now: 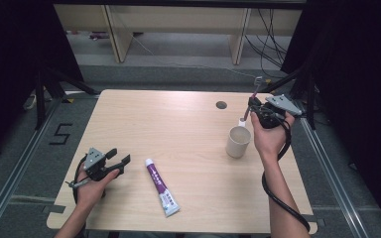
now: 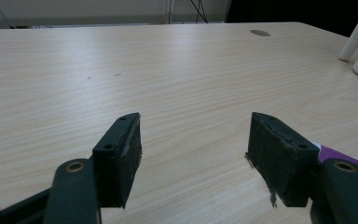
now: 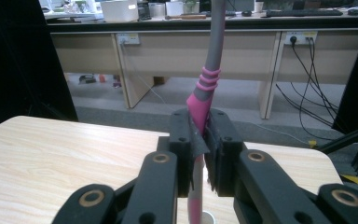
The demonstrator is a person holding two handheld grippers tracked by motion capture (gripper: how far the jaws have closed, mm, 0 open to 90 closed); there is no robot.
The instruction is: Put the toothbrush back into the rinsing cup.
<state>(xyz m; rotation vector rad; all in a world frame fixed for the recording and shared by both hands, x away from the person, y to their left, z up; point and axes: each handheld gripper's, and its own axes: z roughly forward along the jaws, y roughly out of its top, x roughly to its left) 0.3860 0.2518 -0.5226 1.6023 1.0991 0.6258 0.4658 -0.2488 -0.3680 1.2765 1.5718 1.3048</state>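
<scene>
My right gripper [image 1: 252,105] is shut on a toothbrush [image 1: 254,92] with a pink and grey handle, held nearly upright. In the right gripper view the pink grip of the toothbrush [image 3: 208,81] sits pinched between the pads of the gripper [image 3: 200,140]. Its lower end points down towards a cream cup [image 1: 238,141] just below, at the table's right. At the front left my left gripper [image 1: 119,159] rests low on the table, open with nothing between its fingers [image 2: 121,154]. A white and purple toothpaste tube [image 1: 161,186] lies flat just to its right.
The light wooden table [image 1: 178,114] has a round cable hole [image 1: 221,104] near its far edge. Desks and hanging cables stand beyond the table. Dark stands and curtains flank both sides.
</scene>
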